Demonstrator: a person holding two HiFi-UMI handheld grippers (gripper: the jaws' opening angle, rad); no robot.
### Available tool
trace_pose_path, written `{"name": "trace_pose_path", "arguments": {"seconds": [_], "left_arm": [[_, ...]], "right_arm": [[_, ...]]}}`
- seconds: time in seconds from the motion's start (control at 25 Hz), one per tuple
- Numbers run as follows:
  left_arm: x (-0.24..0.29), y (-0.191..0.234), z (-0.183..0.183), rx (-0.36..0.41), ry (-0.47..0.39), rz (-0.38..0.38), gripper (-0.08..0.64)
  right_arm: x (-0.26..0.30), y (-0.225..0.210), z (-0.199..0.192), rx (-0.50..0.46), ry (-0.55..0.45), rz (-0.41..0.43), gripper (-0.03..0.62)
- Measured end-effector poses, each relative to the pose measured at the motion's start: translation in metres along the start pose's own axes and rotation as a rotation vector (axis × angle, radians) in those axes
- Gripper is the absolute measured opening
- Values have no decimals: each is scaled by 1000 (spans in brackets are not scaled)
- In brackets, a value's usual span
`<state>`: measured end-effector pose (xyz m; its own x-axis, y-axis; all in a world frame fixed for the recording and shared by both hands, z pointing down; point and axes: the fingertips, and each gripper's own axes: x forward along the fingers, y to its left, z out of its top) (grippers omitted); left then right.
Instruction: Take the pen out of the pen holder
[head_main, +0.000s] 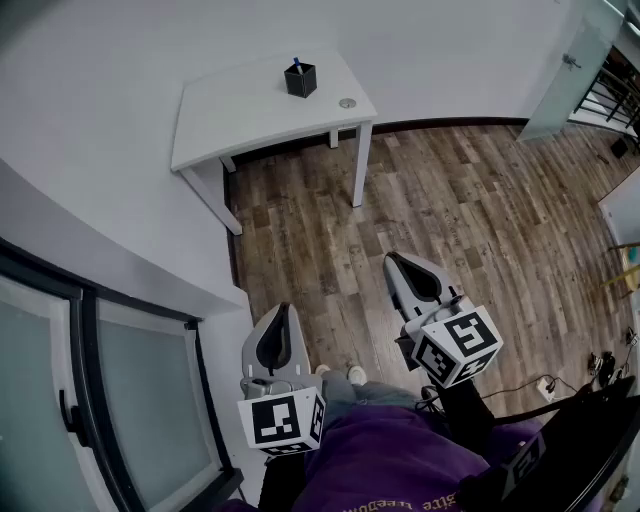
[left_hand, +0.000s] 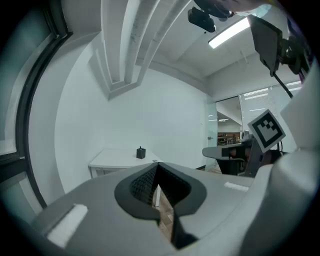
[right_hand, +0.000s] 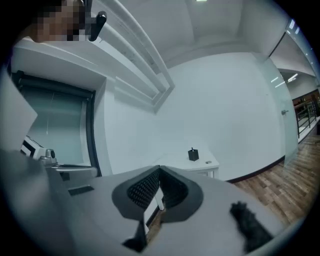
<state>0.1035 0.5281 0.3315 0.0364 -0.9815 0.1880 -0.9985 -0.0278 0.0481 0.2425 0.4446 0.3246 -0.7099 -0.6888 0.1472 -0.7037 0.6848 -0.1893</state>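
Pen (head_main: 296, 63): stands in the pen holder (head_main: 300, 80), with only the blue upper end showing above the rim. Runs close to upright along its long axis, blue end up, lower end hidden inside the holder. Too small to tell any lean.
Pen holder: dark, square-sided and open at the top. Sits upright toward the far side of the tabletop (head_main: 230, 115), near the wall.
Tabletop: white, on white legs, set against the pale wall. Carries the pen holder and a small round object (head_main: 347, 103) nearer the front right corner, apart from the holder.
Left hand-held gripper (head_main: 283, 309): hangs low beside the person, well apart from the tabletop. Aims roughly level toward the tabletop. Shows both jaws pressed together at the tips in the left gripper view, with nothing between them. Holds nothing.
Right hand-held gripper (head_main: 393, 259): sits just ahead of the left one in the head view, likewise well apart from the tabletop. Shows jaws fully together in the right gripper view, gripping nothing.
Marker cubes: ride at the rear of each gripper, black-and-white squares facing up.
Floor (head_main: 470, 200): brown wood planks, stretching between the person and the tabletop.
Person (head_main: 390, 460): purple garment at the bottom of the head view, light shoes (head_main: 357, 375) on the floor between the two grippers.
Glass panel (head_main: 130, 400): dark-framed, at the lower left of the head view.
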Motion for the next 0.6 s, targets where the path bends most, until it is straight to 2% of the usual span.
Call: {"name": "trace_pose_path", "arguments": {"seconds": [0.32, 0.6], "left_arm": [[10, 3, 4, 1, -5, -9, 8], [38, 15, 8, -5, -11, -39, 8]], "right_arm": [[9, 0, 4, -16, -5, 9, 11], [33, -11, 9, -21, -9, -19, 11]]}}
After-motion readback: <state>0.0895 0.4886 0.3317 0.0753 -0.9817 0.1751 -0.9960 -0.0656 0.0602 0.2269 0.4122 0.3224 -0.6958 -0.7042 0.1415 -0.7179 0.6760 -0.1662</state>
